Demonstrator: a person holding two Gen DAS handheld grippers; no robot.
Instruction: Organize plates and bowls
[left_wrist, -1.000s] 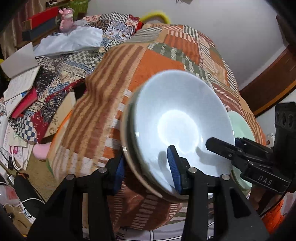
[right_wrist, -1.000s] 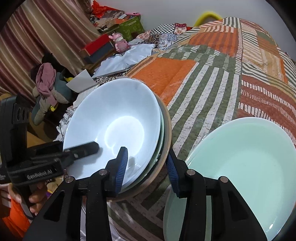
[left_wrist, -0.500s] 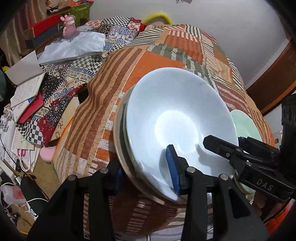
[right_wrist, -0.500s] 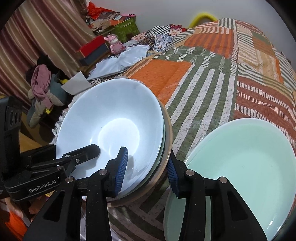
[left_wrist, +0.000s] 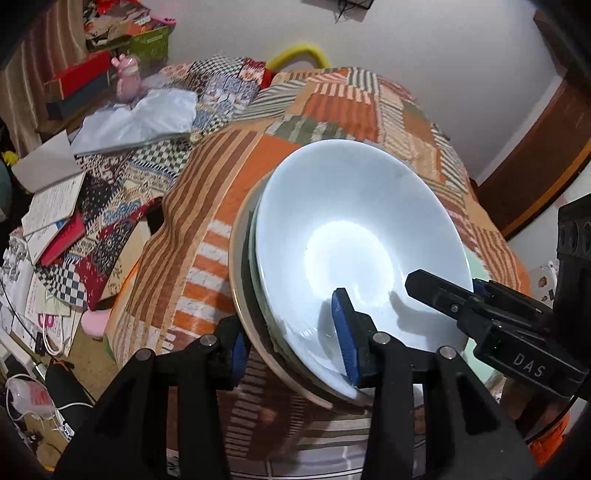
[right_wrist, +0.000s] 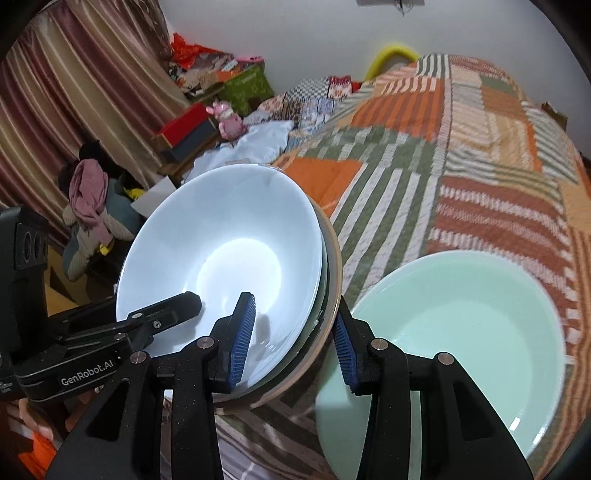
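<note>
A stack of dishes, a white bowl (left_wrist: 354, 236) on top of a beige-rimmed plate (left_wrist: 240, 295), is held up above the patchwork-covered bed (left_wrist: 207, 236). My left gripper (left_wrist: 291, 354) is shut on the stack's near rim. My right gripper (right_wrist: 293, 343) is shut on the opposite rim of the same stack; the white bowl (right_wrist: 225, 258) and beige rim (right_wrist: 334, 277) show there. Each gripper appears in the other's view, the right one (left_wrist: 476, 310) and the left one (right_wrist: 122, 332). A pale green plate (right_wrist: 461, 343) lies on the bed to the right.
Books and papers (left_wrist: 55, 221) lie piled at the left of the bed. A pink toy (left_wrist: 127, 79) and boxes (right_wrist: 188, 129) stand behind. Striped curtains (right_wrist: 66, 103) hang at the far left. Cables (left_wrist: 33, 402) lie on the floor.
Both grippers have lifted the stack and tilted it while drawing back; the bed has dropped lower in both views. The green plate has stayed on the bed.
</note>
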